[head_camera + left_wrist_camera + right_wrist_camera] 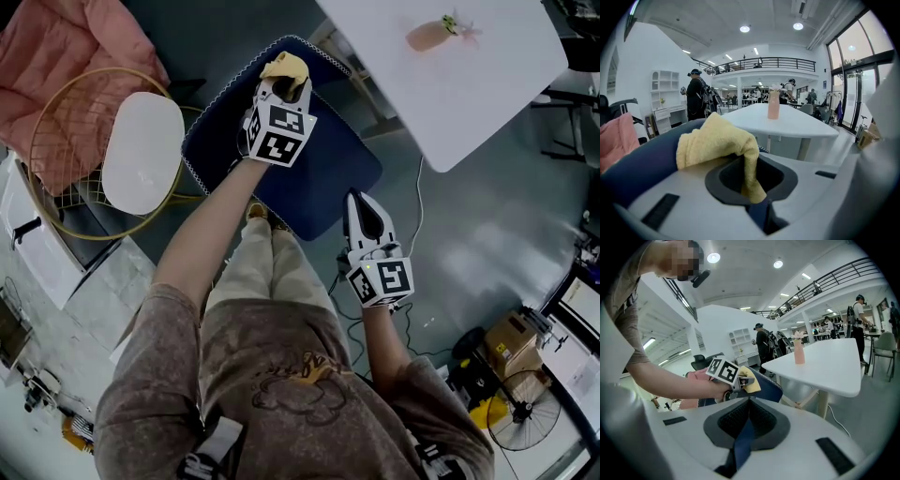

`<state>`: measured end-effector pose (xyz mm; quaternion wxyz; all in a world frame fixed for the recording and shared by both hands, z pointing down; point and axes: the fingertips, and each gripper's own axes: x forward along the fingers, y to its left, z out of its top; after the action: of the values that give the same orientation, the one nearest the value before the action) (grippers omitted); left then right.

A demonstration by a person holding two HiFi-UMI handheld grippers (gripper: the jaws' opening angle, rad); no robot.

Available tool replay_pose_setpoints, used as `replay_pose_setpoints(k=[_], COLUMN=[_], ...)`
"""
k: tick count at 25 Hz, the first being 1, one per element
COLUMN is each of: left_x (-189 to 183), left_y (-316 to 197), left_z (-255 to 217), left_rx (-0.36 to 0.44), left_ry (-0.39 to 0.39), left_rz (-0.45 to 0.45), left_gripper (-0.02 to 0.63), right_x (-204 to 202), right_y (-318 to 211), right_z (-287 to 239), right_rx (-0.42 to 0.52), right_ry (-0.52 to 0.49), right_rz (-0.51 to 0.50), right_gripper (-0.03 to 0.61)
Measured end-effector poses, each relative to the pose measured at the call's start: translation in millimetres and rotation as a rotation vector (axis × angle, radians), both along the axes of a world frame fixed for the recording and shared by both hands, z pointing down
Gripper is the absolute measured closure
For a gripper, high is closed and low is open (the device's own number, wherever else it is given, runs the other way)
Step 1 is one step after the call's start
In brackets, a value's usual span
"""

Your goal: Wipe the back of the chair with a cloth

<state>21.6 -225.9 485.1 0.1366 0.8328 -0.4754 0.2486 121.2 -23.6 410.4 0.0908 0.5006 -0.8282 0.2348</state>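
**Cloth clamped in the left tongs on the chair back; right tongs pinching the navy fabric**

The left tongs [281, 86] are closed on a yellow cloth [285, 66]. In the left gripper view a fold of it runs down between the jaws, while the rest bunches up and spills over to the left of the tips. The cloth lies against the navy chair back [319, 178], at the edge farthest from the person. There the white-stitched trim runs just ahead of the left tongs.

The right tongs [357, 199] sit lower and to the right of the left pair, at the near right edge of the same navy panel. Their jaws are drawn together on a narrow strip of the navy fabric, which shows between them in the right gripper view. That view also shows the left tongs and the cloth ahead and a little to the left, on the top of the chair back.

Beyond both tongs, to the right, stands a white table [469, 84] with a pink bottle [429, 36] on it. To the left of the left tongs is a gold wire chair [56, 112] with a white cushion [142, 153]. A pink blanket [66, 47] is heaped behind it.
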Motion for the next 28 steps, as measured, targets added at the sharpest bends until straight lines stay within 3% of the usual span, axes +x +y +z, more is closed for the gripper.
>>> replay_pose_setpoints(k=[9, 13, 21, 28], left_x=[32.1, 40.7, 18.8, -22.0], left_y=[-22.8, -18.3, 44.6, 108.9], left_z=[9.6, 6.5, -5.2, -15.3], left_rx=[-0.012, -0.032, -0.064, -0.051], left_ry=[0.004, 0.057, 0.149, 0.103], left_rz=[0.04, 0.02, -0.023, -0.039], left_gripper=[0.561, 0.561, 0.561, 0.561], right_x=[9.7, 13.0, 5.7, -7.2], right_y=[-0.9, -0.3, -4.0, -13.9], right_z=[1.7, 4.6, 8.4, 1.0], right_rx=[-0.009, -0.014, -0.007, 0.024], right_ry=[-0.001, 0.005, -0.005, -0.012], right_rz=[0.019, 0.027, 0.016, -0.007], right_gripper=[0.552, 0.552, 0.552, 0.552])
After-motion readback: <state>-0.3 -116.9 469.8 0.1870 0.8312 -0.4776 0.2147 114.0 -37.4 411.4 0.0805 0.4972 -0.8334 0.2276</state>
